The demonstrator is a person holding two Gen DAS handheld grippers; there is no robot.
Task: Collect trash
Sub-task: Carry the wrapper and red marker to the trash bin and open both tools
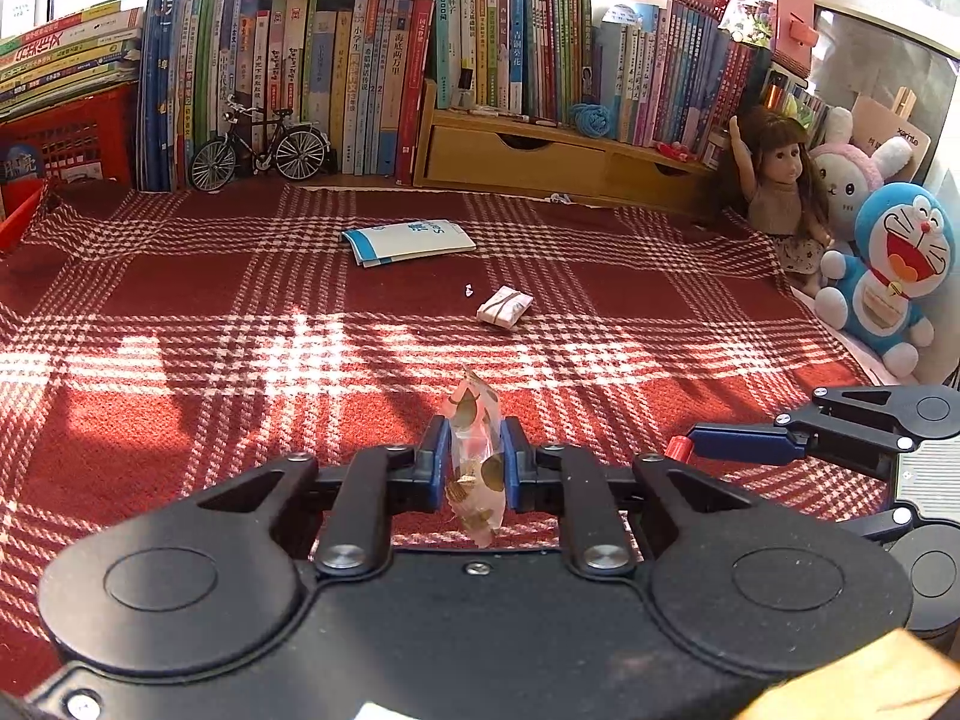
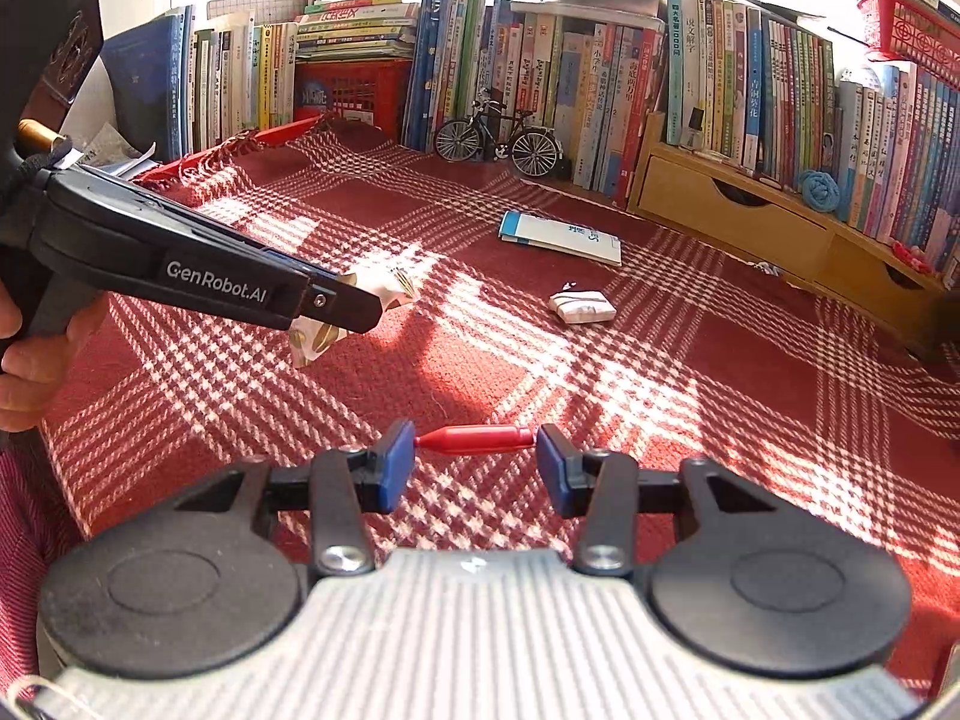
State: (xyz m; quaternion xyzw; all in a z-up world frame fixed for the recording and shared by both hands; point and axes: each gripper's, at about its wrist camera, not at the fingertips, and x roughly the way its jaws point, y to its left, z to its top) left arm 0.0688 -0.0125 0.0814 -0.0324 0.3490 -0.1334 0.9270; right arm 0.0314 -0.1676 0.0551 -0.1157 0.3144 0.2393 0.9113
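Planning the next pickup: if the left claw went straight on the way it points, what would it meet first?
Probably the small white folded packet on the plaid cloth, slightly right of its line; depth is unclear. The left claw is shut on a snack wrapper.

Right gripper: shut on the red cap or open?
Shut on it. The right gripper has a blue finger at each end of the red cap, which spans the gap lengthwise above the cloth.
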